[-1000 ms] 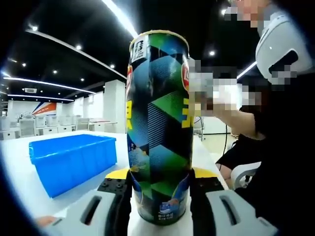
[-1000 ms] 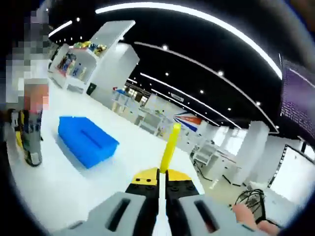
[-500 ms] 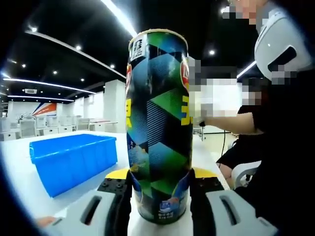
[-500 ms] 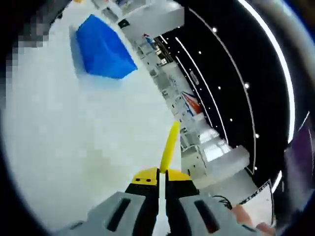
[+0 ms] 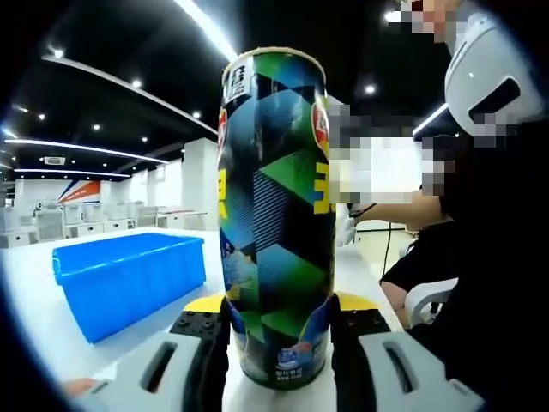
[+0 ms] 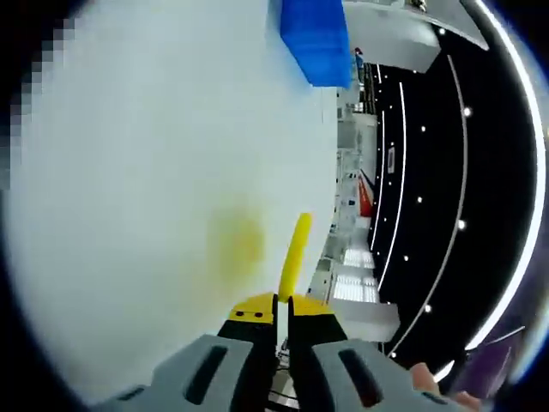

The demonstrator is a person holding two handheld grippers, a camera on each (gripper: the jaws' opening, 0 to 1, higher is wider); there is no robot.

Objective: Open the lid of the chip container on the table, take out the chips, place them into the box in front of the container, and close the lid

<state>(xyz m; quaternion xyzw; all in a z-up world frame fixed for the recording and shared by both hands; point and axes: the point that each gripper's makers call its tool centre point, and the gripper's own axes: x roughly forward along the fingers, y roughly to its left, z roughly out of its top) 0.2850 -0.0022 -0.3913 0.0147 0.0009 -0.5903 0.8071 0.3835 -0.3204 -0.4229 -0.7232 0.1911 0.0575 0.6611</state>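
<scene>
Left hand-held gripper [image 5: 279,330] around chip container [image 5: 276,215].

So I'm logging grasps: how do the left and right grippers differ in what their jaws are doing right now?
The left gripper has its jaws spread around the upright chip can; the right gripper has its jaws shut on a thin yellow lid. The left is level at the table; the right is rolled sideways.

Bare table [image 5: 34,318] left of blue box [image 5: 129,279]
</scene>
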